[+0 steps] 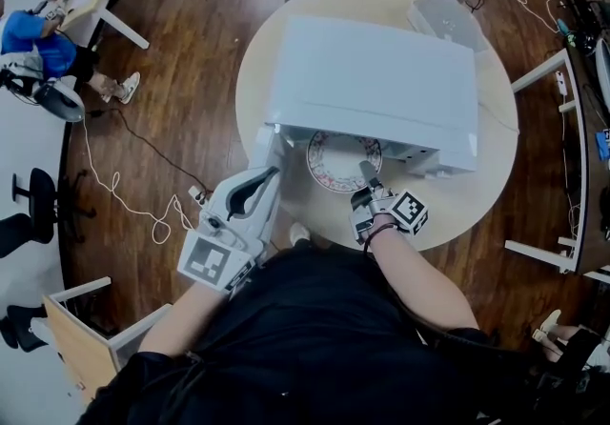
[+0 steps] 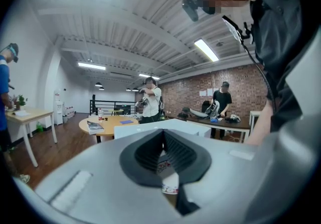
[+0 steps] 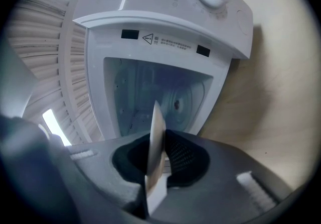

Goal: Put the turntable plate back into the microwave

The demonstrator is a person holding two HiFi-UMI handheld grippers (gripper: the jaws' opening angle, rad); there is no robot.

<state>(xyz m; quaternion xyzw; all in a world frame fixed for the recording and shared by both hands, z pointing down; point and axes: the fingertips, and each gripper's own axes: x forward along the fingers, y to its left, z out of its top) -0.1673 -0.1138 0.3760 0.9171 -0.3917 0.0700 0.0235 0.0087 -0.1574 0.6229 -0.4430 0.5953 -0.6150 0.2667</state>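
microwave cavity (image 3: 150, 92) open ahead, turntable plate (image 1: 338, 161) at its mouth, bare table (image 1: 472, 204) right

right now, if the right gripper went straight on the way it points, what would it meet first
The right gripper, shut on the turntable plate, points into the open microwave. The way looks free through the opening; the cavity's back wall probably comes first, plate edge leading, depth unclear.

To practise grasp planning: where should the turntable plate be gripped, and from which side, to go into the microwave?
Probably the near rim of the turntable plate, approached from the person's side. It is thin, flat and roughly level, so the jaws close over its edge, as the right gripper does, leaving the far half free to enter the microwave.
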